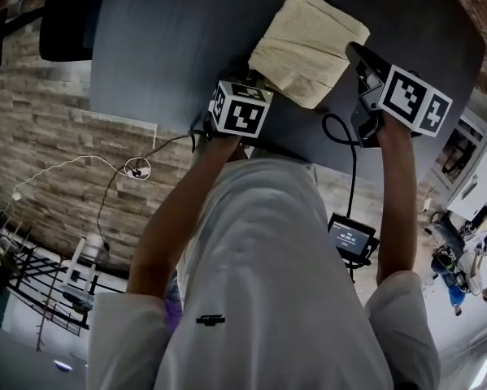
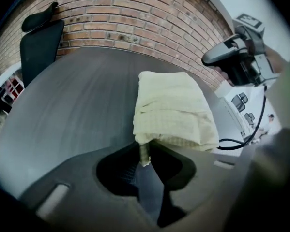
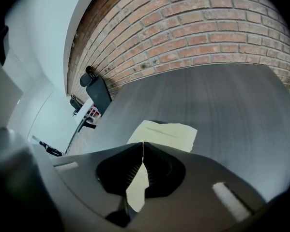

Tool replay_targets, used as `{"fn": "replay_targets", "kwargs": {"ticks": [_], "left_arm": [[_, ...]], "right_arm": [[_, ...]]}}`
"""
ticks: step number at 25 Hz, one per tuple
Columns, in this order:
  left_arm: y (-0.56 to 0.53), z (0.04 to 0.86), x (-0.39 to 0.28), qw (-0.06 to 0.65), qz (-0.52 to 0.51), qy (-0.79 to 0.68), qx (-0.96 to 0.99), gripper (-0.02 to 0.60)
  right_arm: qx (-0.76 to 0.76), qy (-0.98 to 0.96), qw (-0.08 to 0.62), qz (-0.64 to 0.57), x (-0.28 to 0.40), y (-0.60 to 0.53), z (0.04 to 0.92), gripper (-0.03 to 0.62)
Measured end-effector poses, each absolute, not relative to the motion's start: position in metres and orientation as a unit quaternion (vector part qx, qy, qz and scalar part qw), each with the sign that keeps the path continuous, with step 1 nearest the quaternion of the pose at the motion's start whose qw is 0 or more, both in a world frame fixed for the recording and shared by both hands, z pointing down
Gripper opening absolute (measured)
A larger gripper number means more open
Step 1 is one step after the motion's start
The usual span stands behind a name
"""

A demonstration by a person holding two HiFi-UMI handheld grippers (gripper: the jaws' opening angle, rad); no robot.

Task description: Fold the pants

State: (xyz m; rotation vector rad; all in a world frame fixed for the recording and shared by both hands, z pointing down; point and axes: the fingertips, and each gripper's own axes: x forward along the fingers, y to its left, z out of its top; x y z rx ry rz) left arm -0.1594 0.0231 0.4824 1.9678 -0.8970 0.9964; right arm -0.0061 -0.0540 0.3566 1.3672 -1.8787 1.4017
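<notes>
**Desk:** Where are the pants right now?

**Me:** The pants (image 1: 308, 43) lie on the dark round worktop (image 1: 170, 39), toward the edge nearest me. They form a compact pale-yellow packet of several stacked layers, and I can see no leg hanging loose.

**Desk:** And your claws?

**Me:** My left claw (image 2: 144, 151) is at the near corner of the packet. A narrow tab of the cloth stands between its tips, and they look to be nipping it from both sides. My right claw (image 3: 143, 151) is clenched on nothing. Its tips meet in a thin line, and the cloth I see there lies beyond and below them, not between. In the head view it hangs over the packet's right side. Whether it touches the fabric I can't tell.

**Desk:** So how far along are we?

**Me:** I'd judge the folding itself done, or very nearly. The packet is roughly rectangular. The layers at the near edge sit a bit uneven, and the top is slightly humped.

**Desk:** What's left, then?

**Me:** As I read it, I let that corner go from the left claw and perhaps square up the near edge. I'd pull away carefully so the tab doesn't drag the top layer open.
</notes>
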Motion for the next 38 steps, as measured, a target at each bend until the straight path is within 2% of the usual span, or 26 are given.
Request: {"fn": "replay_targets", "kwargs": {"ticks": [7,17,20,25,33,38], "left_arm": [[0.029,0.463,-0.166,0.301,0.404,-0.317,0.804,0.086],[0.044,0.434,-0.188,0.306,0.392,-0.315,0.808,0.087],[0.043,0.404,-0.194,0.317,0.360,-0.326,0.814,0.077],[0.033,0.338,-0.208,0.300,0.300,-0.368,0.827,0.006],[0.039,0.220,-0.181,0.228,0.233,-0.352,0.877,0.005],[0.060,0.184,-0.148,0.192,0.228,-0.323,0.898,0.005]], "right_arm": [[0.528,-0.665,0.178,0.497,-0.008,-0.027,0.334,0.008],[0.545,-0.688,0.150,0.456,-0.009,-0.016,0.300,0.007],[0.541,-0.697,0.139,0.450,-0.010,-0.007,0.289,0.006],[0.539,-0.710,0.116,0.439,-0.012,0.015,0.267,0.006],[0.544,-0.735,0.076,0.398,-0.002,0.051,0.214,0.006],[0.545,-0.748,0.078,0.370,-0.002,0.074,0.192,0.006]]}}
